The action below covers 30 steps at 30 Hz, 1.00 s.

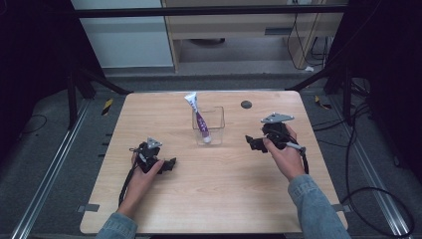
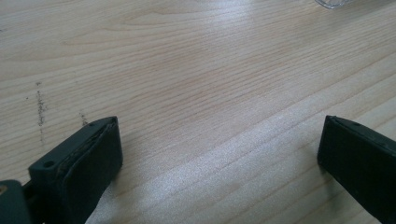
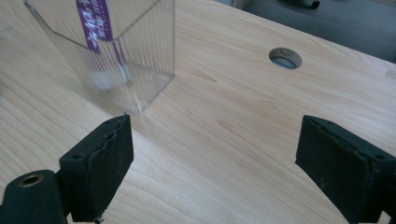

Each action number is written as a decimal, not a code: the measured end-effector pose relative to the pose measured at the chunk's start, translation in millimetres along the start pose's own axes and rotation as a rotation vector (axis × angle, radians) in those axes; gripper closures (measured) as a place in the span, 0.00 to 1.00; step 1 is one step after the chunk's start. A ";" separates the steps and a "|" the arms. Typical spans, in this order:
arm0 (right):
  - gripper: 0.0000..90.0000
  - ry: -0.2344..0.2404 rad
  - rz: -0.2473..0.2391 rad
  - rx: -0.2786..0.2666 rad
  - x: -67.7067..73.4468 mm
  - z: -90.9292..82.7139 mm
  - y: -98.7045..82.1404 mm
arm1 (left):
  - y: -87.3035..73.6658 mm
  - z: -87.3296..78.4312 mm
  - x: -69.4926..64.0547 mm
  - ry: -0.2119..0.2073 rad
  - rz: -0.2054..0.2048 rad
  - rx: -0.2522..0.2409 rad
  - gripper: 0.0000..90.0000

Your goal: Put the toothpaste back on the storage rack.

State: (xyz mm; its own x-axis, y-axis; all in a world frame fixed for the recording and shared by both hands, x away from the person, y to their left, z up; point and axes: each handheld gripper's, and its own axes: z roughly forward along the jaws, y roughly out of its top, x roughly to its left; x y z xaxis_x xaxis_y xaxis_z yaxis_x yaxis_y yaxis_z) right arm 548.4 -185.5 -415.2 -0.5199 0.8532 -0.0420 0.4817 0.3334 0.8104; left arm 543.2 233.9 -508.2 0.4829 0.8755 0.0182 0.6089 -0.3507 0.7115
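Note:
A clear plastic box [image 1: 209, 127] stands near the middle of the wooden table [image 1: 214, 189]. A white and purple tube [image 1: 198, 117] leans inside it, cap end down, its flat end sticking out above the rim. My left gripper [image 1: 169, 163] rests low on the table to the box's front left, open and empty; its jaws spread wide over bare wood [image 2: 219, 149]. My right gripper [image 1: 251, 143] sits to the right of the box, open and empty [image 3: 212, 158]. In the right gripper view the box [image 3: 135, 70] and the tube's purple label [image 3: 95, 18] lie ahead on the left.
A round cable hole [image 1: 246, 104] is in the table's far right part, also seen as a hole [image 3: 285, 58] in the right gripper view. Black frame legs flank the table. Cables run on the floor at right. Cabinets stand beyond the far edge.

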 end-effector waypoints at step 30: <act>0.09 -0.104 0.029 0.091 -38.8 9.3 -55.9 | 0.0 0.0 0.1 0.000 0.001 0.000 0.00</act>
State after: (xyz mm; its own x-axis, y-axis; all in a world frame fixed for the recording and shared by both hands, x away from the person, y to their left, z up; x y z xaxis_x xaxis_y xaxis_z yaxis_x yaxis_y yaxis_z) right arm 548.2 -233.5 -464.3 -0.4317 0.8982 -0.0836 0.5600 0.3395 0.7557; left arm 543.3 233.9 -508.1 0.4837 0.8750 0.0191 0.6085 -0.3519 0.7113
